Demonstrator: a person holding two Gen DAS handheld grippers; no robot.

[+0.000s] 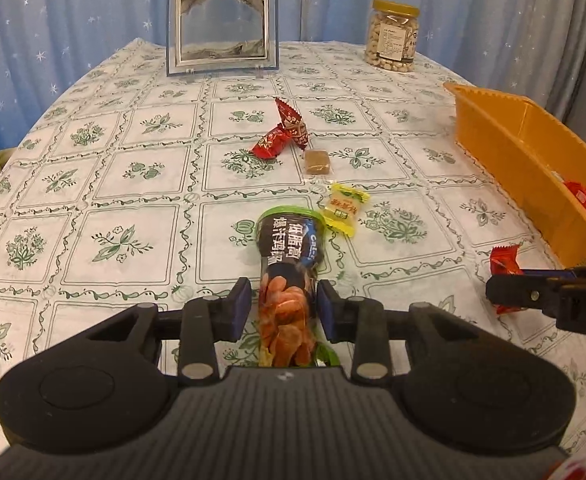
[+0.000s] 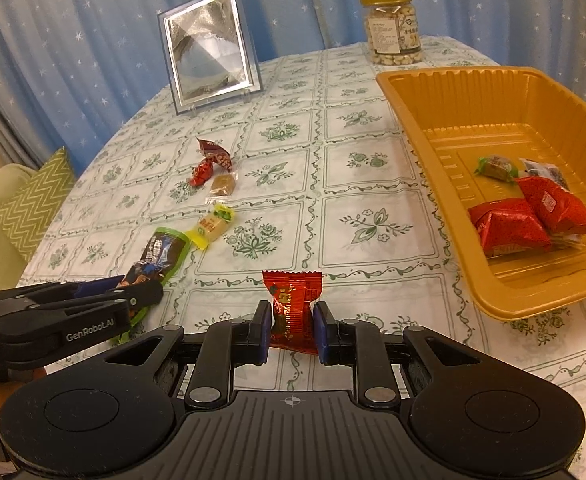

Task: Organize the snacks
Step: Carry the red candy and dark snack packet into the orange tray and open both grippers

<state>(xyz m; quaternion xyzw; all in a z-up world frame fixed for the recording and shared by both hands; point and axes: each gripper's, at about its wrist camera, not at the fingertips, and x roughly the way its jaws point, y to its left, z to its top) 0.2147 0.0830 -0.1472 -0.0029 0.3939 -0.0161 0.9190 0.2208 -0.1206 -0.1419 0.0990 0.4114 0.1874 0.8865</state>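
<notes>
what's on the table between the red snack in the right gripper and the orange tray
Nothing but bare tablecloth. In the right wrist view, the stretch from the red snack in the right gripper to the orange tray holds no snacks.

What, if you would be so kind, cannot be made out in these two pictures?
- Dark snack pouch: its near end is hidden by the left gripper body, left wrist view.
- Orange tray: cut off by the right edge there.
- Nut jar: label print too small, both views.
- Red candy: its lower end is hidden behind the right gripper.
</notes>
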